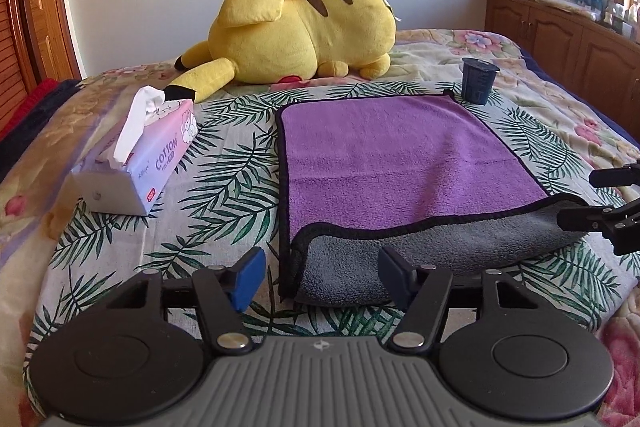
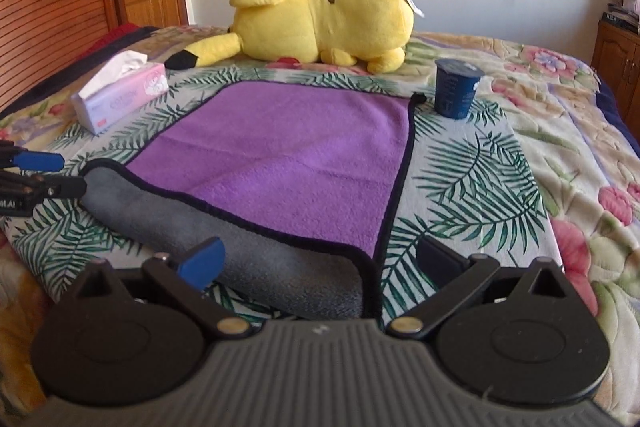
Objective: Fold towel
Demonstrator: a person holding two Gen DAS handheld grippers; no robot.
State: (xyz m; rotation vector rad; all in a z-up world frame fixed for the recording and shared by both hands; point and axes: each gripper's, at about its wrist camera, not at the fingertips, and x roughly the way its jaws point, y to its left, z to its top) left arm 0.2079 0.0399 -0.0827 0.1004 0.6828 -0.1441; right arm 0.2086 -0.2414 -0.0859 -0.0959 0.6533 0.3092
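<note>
A purple towel (image 1: 400,155) with a black hem lies flat on the bed, and its near edge is turned over into a grey strip (image 1: 440,243). My left gripper (image 1: 322,279) is open astride the strip's near-left corner, and its pads do not press the cloth. From the right wrist, the towel (image 2: 288,147) runs away from me. My right gripper (image 2: 320,261) is open wide around the grey strip's (image 2: 260,251) near-right corner. Each gripper shows in the other's view: the right gripper (image 1: 576,199) at the right edge, the left gripper (image 2: 60,174) at the left edge.
A leaf-print cover (image 1: 224,187) lies under the towel. A pink tissue box (image 1: 140,167) stands to the left. A dark blue cup (image 1: 478,81) sits at the towel's far right corner. A yellow plush toy (image 1: 300,31) lies behind. Wooden cabinets (image 1: 560,35) line the right wall.
</note>
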